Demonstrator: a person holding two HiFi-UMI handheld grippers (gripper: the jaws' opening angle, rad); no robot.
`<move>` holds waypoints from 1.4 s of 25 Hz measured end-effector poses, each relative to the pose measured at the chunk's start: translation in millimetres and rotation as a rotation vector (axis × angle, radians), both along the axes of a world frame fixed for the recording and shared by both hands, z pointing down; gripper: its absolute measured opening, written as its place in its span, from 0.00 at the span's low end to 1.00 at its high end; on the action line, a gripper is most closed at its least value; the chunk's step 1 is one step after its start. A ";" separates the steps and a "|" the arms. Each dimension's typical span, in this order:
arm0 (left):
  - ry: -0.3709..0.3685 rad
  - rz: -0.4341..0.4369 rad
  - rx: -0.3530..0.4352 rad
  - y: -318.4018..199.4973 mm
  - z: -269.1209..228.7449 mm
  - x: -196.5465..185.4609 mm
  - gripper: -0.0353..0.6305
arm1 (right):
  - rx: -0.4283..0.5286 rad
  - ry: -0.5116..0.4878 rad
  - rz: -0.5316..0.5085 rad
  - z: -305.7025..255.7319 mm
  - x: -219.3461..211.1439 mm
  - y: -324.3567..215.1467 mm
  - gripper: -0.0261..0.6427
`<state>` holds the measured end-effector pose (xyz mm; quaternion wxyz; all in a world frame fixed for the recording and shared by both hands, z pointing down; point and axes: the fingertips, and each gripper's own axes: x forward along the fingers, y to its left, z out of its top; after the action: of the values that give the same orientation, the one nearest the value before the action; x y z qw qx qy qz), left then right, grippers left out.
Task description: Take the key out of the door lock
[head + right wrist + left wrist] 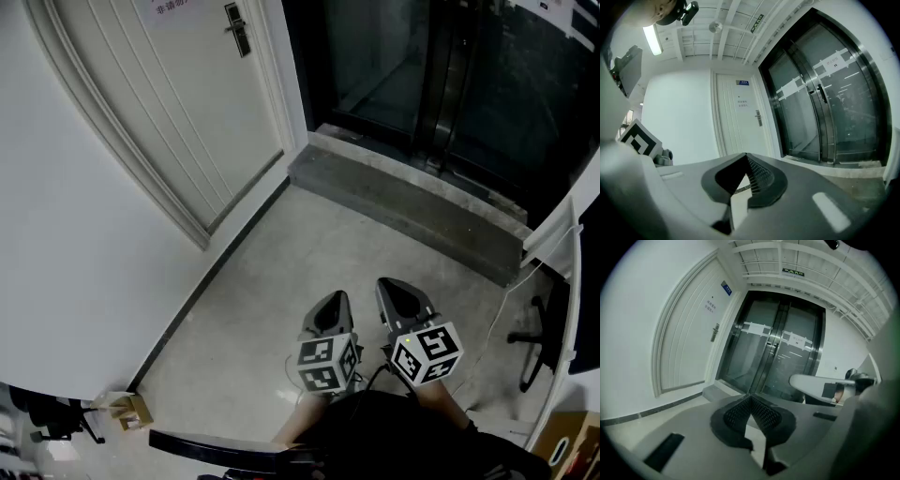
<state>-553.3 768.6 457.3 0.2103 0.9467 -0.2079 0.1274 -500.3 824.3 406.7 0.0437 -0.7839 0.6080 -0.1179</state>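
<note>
A white panelled door stands at the upper left, with a dark handle and lock plate near its top edge. The lock plate also shows small in the left gripper view, and the lock plate in the right gripper view. The key is too small to make out in any view. My left gripper and right gripper hang side by side low over the floor, far from the door. In both, the jaws meet at the tips with nothing between them: left gripper, right gripper.
Dark glass double doors stand to the right of the white door, behind a grey concrete step. A white wall runs along the left. A small cardboard box lies at the lower left, and a chair base stands at the right.
</note>
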 end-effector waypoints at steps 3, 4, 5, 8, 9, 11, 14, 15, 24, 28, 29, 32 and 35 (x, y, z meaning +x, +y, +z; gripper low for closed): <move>0.000 0.002 -0.004 3.9 2.4 1.3 0.05 | 0.000 -0.001 -0.001 1.6 1.4 1.6 0.04; 0.000 0.003 -0.005 4.3 2.7 1.6 0.05 | -0.001 -0.001 -0.001 1.8 1.8 1.6 0.04; -0.001 0.003 -0.005 4.2 2.8 1.9 0.05 | -0.001 -0.001 -0.001 1.9 2.0 1.4 0.04; -0.003 0.002 -0.007 4.3 3.0 1.6 0.05 | -0.002 -0.003 0.001 2.3 1.9 2.2 0.04; -0.003 0.001 -0.008 4.1 3.1 1.5 0.05 | -0.003 -0.003 0.002 2.7 2.0 2.2 0.04; -0.004 0.000 -0.009 3.3 3.9 1.8 0.05 | -0.002 -0.002 0.001 3.4 2.5 1.4 0.04; -0.007 -0.001 -0.010 3.2 5.8 1.4 0.05 | 0.000 0.009 0.002 4.1 2.2 0.9 0.04; -0.007 -0.003 -0.011 3.2 6.2 0.7 0.05 | 0.001 0.015 0.002 3.9 1.8 0.8 0.04; -0.004 -0.011 -0.017 -8.1 7.2 -10.1 0.05 | 0.006 0.021 -0.002 3.5 -6.0 -10.5 0.04; -0.002 -0.016 -0.030 -21.3 5.5 -19.3 0.05 | 0.002 0.023 0.017 2.9 -10.5 -19.2 0.04; -0.001 -0.011 -0.031 -22.9 8.3 -21.0 0.05 | -0.001 0.026 0.025 3.3 -11.5 -19.9 0.04; 0.003 -0.002 -0.038 -28.0 17.1 -25.1 0.05 | 0.000 0.029 0.051 6.7 -13.5 -22.2 0.04; -0.005 -0.002 -0.056 -33.3 25.0 -25.4 0.05 | -0.009 0.021 0.067 12.6 -13.2 -25.6 0.04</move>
<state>-578.7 735.3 482.3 0.2363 0.9400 -0.2056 0.1352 -513.5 798.7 419.3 0.0377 -0.8051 0.5814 -0.1110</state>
